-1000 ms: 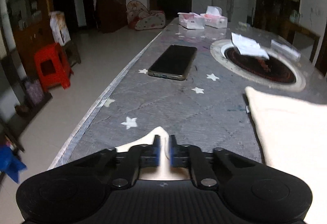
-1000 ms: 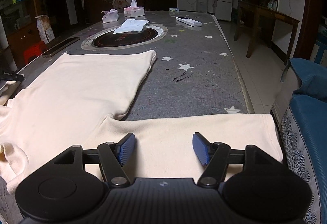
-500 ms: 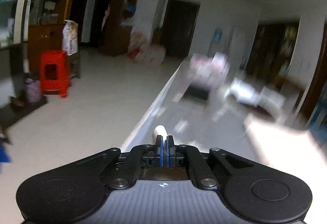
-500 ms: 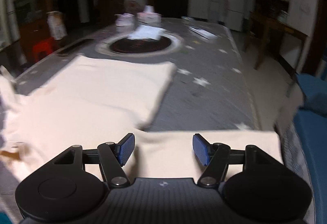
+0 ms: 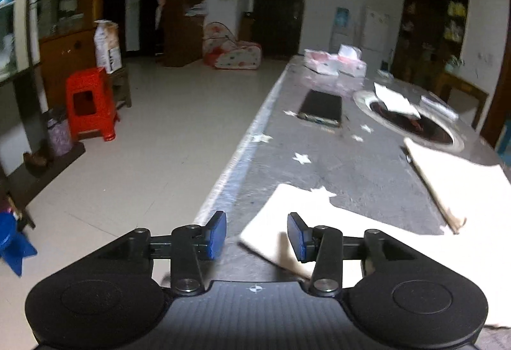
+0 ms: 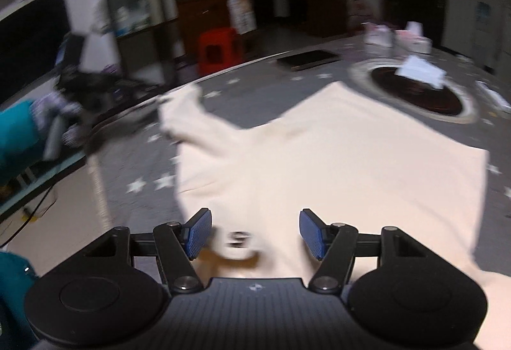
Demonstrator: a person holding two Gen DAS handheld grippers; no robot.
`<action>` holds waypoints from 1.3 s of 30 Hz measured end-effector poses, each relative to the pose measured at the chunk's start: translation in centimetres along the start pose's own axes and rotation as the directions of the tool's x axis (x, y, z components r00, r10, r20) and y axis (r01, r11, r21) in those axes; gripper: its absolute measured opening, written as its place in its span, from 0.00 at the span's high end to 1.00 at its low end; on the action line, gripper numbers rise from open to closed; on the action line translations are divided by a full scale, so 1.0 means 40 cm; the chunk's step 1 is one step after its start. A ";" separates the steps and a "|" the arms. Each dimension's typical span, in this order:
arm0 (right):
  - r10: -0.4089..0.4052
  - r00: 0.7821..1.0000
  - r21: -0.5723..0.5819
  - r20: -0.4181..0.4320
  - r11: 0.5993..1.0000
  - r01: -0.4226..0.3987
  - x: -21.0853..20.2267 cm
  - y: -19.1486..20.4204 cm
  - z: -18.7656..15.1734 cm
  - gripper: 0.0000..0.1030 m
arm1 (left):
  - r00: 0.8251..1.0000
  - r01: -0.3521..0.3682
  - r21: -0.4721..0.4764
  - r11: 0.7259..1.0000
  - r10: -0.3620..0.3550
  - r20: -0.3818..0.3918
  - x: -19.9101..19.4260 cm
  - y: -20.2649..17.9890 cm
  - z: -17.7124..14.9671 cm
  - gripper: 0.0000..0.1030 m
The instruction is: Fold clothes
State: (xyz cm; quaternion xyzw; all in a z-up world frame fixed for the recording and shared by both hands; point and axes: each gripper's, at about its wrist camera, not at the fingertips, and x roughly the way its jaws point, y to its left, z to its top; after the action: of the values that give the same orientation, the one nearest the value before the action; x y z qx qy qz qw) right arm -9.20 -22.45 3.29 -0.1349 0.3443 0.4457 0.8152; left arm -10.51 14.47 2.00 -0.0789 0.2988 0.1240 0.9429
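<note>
Item: 1 cream shirt [image 6: 335,158], spread flat on the grey star-print table [image 5: 361,167]; body toward the table's middle, 1 sleeve [image 5: 297,222] reaching to the near left edge. A label shows at the collar [image 6: 238,243], blurred.

Left gripper [image 5: 257,233]: jaws have just been opening and now stand apart above the sleeve end; the blue pads [image 5: 215,233] do not press the cloth.

Right gripper [image 6: 254,233]: jaws spread wide, closing slightly, hovering over the collar area, nothing pinched.

On the table beyond the shirt: 1 dark phone [image 5: 321,108], 1 round inset hotplate [image 5: 412,123] with white paper [image 5: 394,99] on it, 2 tissue boxes [image 5: 335,62].

Off the table: 1 red stool [image 5: 89,102] on pale floor tiles; a teal sleeve [image 6: 16,139] at the right view's left edge.
</note>
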 end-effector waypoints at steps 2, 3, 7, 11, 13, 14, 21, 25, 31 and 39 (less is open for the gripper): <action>0.024 1.000 -0.021 -0.017 0.999 -0.024 0.017 0.027 -0.001 0.46 | 1.000 -0.002 0.004 1.000 0.002 -0.023 0.026 -0.005 -0.007 0.62; 0.027 0.999 -0.028 -0.026 0.999 -0.028 0.021 0.033 -0.003 0.47 | 1.000 -0.015 0.011 1.000 0.015 -0.011 0.029 -0.005 -0.014 0.76; 0.021 0.998 -0.048 -0.051 0.999 -0.024 0.034 0.049 -0.013 0.64 | 0.999 -0.045 0.022 0.999 0.045 0.005 -0.006 -0.005 -0.022 0.94; 0.045 0.997 -0.074 -0.069 0.996 -0.050 0.032 0.056 -0.017 0.84 | 0.992 -0.091 0.036 0.995 0.088 0.088 -0.086 0.003 -0.027 0.94; 0.058 0.995 -0.090 -0.080 0.994 -0.065 0.033 0.062 -0.019 0.84 | 0.994 -0.103 0.060 0.993 0.100 0.052 -0.071 0.012 -0.033 0.93; 0.064 0.994 -0.099 -0.086 0.992 -0.072 0.033 0.064 -0.019 0.84 | 0.994 -0.109 0.071 0.992 0.107 0.033 -0.063 0.017 -0.035 0.93; 0.095 0.990 -0.096 -0.103 0.990 -0.105 0.028 0.067 -0.013 0.83 | 0.985 -0.171 0.069 0.983 0.170 0.022 -0.034 0.030 -0.022 0.94; 0.108 0.989 -0.093 -0.104 0.989 -0.118 0.026 0.069 -0.015 0.77 | 0.986 -0.168 0.031 0.985 0.168 -0.017 -0.023 0.044 -0.018 0.93; 0.110 0.991 -0.082 -0.075 0.990 -0.116 0.017 0.070 -0.006 0.75 | 0.998 -0.067 -0.015 0.998 0.067 -0.015 -0.039 0.036 -0.015 0.74; 0.121 0.992 -0.098 -0.038 0.987 -0.125 0.061 0.097 0.036 0.75 | 0.997 -0.076 0.120 0.990 0.078 -0.016 -0.014 -0.018 -0.023 0.98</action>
State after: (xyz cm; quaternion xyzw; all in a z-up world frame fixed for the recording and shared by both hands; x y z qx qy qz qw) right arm -10.85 -17.94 3.01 -0.1613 0.3423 0.5096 0.7727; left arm -11.26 13.48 1.63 -0.0122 0.3183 0.1414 0.9373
